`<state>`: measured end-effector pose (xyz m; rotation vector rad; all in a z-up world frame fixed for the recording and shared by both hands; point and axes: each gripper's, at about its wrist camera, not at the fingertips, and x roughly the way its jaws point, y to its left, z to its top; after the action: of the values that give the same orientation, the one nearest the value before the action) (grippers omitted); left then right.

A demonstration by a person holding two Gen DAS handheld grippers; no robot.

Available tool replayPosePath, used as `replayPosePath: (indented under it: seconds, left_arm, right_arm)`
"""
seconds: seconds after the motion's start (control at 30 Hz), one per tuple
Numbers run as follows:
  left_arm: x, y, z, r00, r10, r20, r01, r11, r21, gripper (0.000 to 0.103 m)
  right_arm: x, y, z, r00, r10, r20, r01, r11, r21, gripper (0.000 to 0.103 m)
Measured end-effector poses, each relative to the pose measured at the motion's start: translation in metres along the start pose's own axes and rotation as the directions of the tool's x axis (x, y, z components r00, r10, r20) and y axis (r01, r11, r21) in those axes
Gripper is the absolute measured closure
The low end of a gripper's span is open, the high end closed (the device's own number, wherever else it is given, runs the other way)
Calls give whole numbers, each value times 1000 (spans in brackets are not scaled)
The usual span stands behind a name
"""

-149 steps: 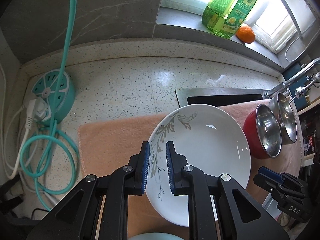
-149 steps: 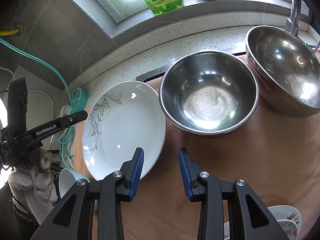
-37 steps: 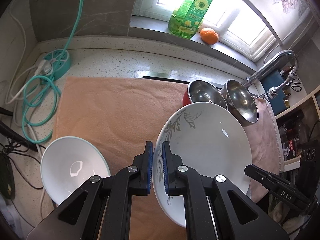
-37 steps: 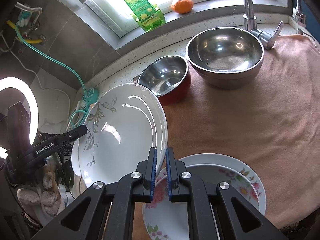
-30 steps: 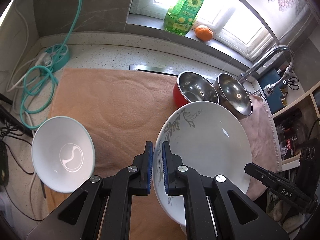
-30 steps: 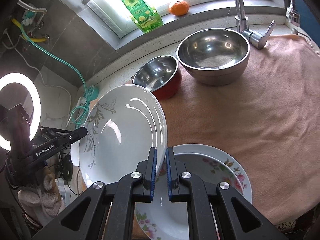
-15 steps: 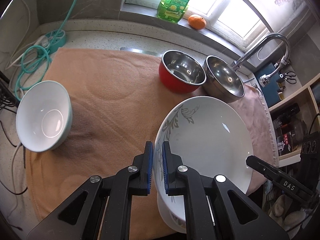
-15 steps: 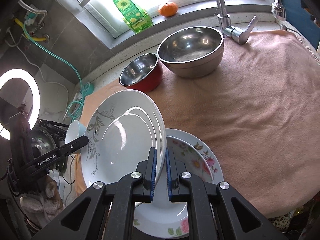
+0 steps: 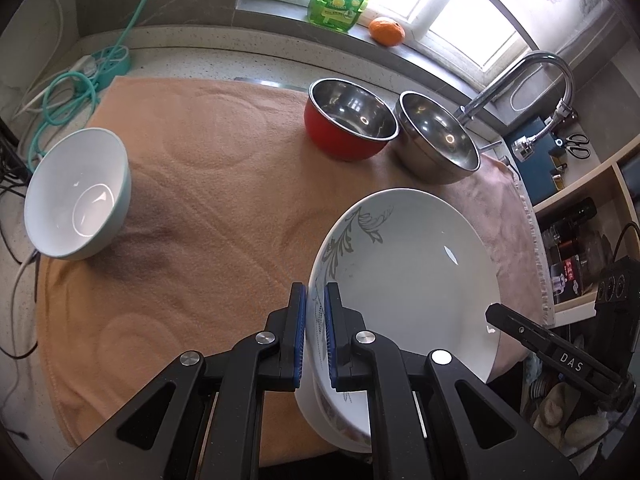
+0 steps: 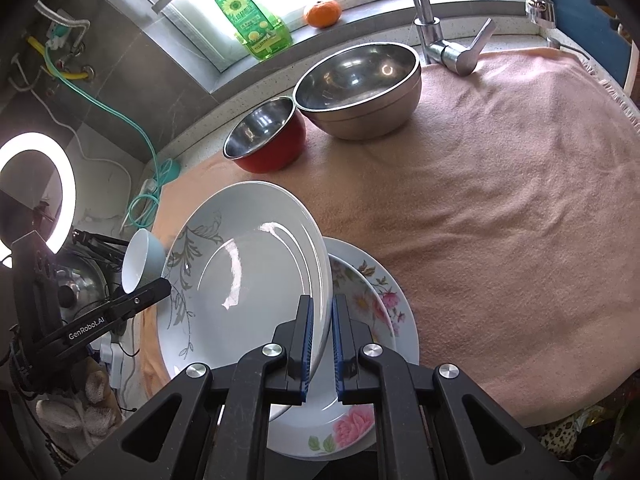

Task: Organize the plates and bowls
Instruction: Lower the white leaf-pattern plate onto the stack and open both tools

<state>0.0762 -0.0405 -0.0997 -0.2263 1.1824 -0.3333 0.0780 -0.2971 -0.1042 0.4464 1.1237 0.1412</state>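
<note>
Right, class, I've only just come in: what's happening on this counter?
A person holds one white plate with a grey leaf pattern by opposite rims, left tongs and right tongs both clamped on it. It hangs tilted over the flowered plates stacked on the towel. The bowls stand apart, untouched.

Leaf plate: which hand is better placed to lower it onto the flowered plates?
Right. The right tool grips the leaf plate's rim directly over the flowered plates; the left tool holds the far rim.
</note>
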Motion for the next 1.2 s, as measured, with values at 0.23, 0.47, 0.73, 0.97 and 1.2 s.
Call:
replayPosePath:
  seconds: [0.23,0.47,0.73,0.97,1.2]
  left_arm:
    - [5,-4,-13,1000,4,-17,-4,1000,-16,96]
    - [8,-6,-28,999,7,-33,-8,1000,-24,96]
    - [9,-10,-37,999,4,-40,-5,1000,-26,96]
    - [10,-12,-40,999,6,-44,-7,1000,-22,96]
    - [13,-10,-44,998,6,-57,-8,999,-32,96]
  right_arm:
    - [0,-8,-7,1000,-7,-10,7,1000,0,94]
    - [2,-14,-15,1000,-19,-24,19,1000,-7,95]
    - [4,-22,-19,999,-33,-35,32,999,-8,95]
    - [7,-26,-21,998,-40,-41,40,999,-8,95]
    - [12,-28,-22,998,-45,-54,45,999,-12,95]
